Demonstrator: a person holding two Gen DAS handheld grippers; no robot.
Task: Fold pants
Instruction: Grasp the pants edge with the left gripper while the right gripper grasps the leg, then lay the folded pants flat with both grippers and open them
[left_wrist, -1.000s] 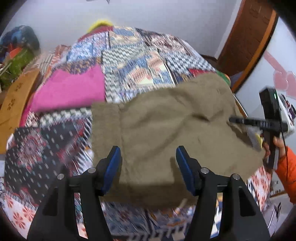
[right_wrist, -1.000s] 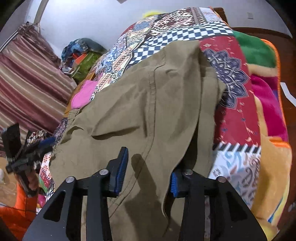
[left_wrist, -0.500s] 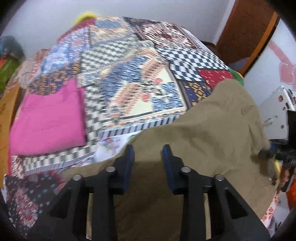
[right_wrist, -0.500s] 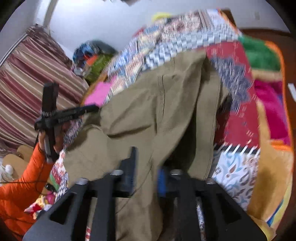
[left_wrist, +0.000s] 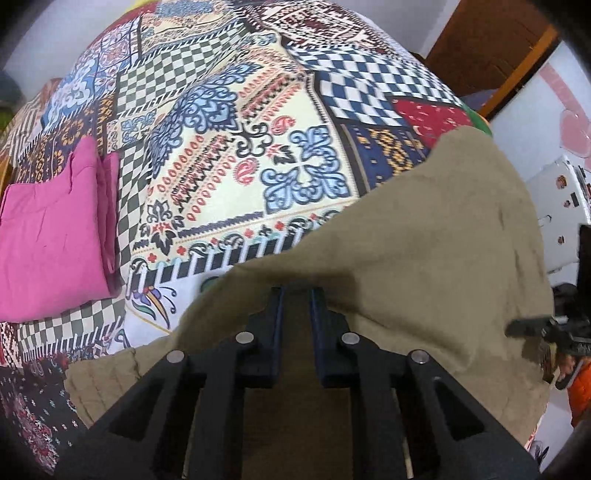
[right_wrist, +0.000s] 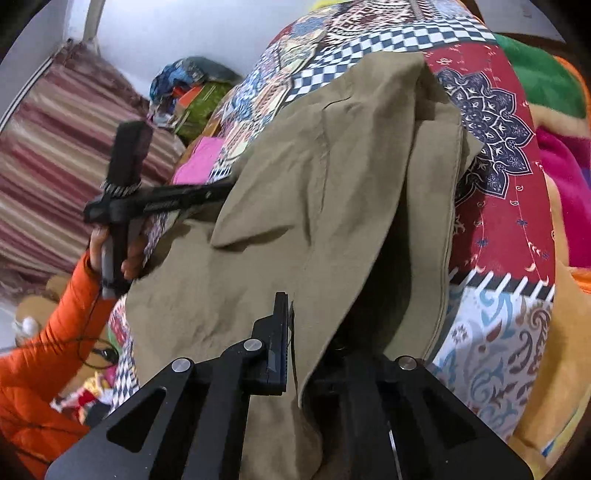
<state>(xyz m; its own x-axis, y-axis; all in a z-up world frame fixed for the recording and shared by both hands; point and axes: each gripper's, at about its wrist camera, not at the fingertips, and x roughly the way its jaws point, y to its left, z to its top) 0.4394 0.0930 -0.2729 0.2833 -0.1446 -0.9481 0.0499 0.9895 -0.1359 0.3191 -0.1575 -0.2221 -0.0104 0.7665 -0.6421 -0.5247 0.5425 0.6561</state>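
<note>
The olive-brown pants (left_wrist: 424, 258) lie across the patchwork quilt (left_wrist: 258, 129) on the bed. My left gripper (left_wrist: 295, 295) is shut on the near edge of the pants, and cloth fills the narrow gap between its blue-padded fingers. In the right wrist view the pants (right_wrist: 332, 184) are lifted and folded over. My right gripper (right_wrist: 299, 325) is shut on their edge; the cloth drapes over and hides its right finger. The left gripper also shows there (right_wrist: 147, 199), held by a hand in an orange sleeve. The right gripper shows at the left wrist view's right edge (left_wrist: 546, 325).
A folded pink garment (left_wrist: 51, 236) lies on the quilt to the left. A pile of coloured clothes (right_wrist: 192, 92) sits at the far end by a striped curtain (right_wrist: 48, 155). A wooden door (left_wrist: 491, 51) and a white appliance (left_wrist: 561, 214) stand to the right.
Both grippers went from open to shut on the pants' edge. The cloth has been lifted and carried forward over the bed, baring more of the quilt at left.
</note>
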